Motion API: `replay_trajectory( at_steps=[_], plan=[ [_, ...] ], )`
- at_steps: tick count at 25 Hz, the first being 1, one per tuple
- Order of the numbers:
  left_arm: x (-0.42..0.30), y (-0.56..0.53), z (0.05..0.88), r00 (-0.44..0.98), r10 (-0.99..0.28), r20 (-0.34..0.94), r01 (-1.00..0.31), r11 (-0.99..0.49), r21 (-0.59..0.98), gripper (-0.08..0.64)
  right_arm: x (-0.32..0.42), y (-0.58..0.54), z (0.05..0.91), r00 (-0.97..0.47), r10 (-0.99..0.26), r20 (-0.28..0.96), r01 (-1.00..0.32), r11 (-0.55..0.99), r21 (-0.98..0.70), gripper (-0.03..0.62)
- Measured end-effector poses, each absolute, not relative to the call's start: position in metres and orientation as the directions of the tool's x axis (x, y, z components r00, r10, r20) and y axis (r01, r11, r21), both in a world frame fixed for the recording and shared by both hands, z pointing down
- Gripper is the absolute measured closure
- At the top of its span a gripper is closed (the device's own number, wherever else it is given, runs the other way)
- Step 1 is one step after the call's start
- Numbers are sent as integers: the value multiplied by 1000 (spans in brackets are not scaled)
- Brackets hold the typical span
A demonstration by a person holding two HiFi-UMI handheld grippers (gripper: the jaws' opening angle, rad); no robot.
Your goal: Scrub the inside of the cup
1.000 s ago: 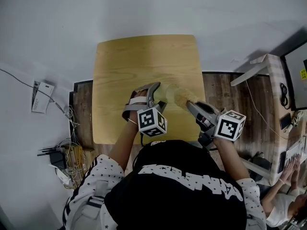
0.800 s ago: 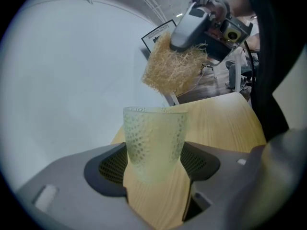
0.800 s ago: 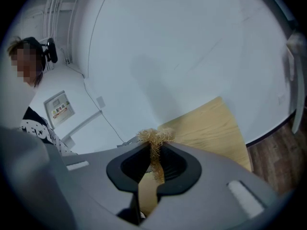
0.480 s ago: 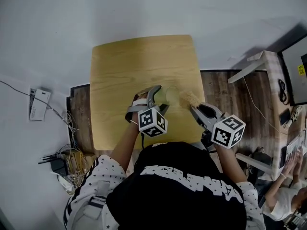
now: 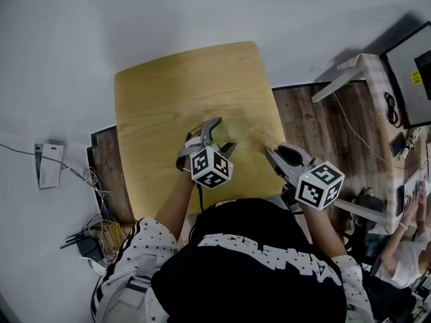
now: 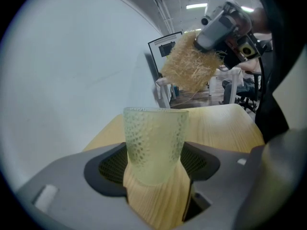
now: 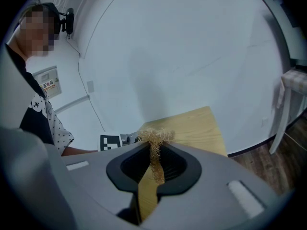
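While the left hand-held gripper clamps the cup, the right hand-held gripper pinches a scrubber beside it.

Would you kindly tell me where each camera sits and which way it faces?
Head view: on the person's head, looking steeply down at the table; shows both forearms, left gripper holding the cup, right gripper pinching the scrubber.
Left gripper view: on the left gripper, looking along its jaws at the cup; right gripper beyond.
Right gripper view: on the right gripper, looking along its jaws at the scrubber; sleeve at left.
Shared: all three show the scrubber and table.
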State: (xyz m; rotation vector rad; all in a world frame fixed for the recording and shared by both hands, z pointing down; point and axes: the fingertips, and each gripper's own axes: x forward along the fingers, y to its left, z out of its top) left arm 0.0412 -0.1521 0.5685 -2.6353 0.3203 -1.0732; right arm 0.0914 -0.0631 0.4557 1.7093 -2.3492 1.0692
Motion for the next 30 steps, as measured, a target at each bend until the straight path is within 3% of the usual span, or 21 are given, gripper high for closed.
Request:
replay_trajectory(
  at_steps=[30],
  plan=[
    [42, -153, 595, 761, -141, 634, -89, -990, -112, 212, 81, -72, 457, -316, -837, 447, -870, 68, -488, 538]
  ],
)
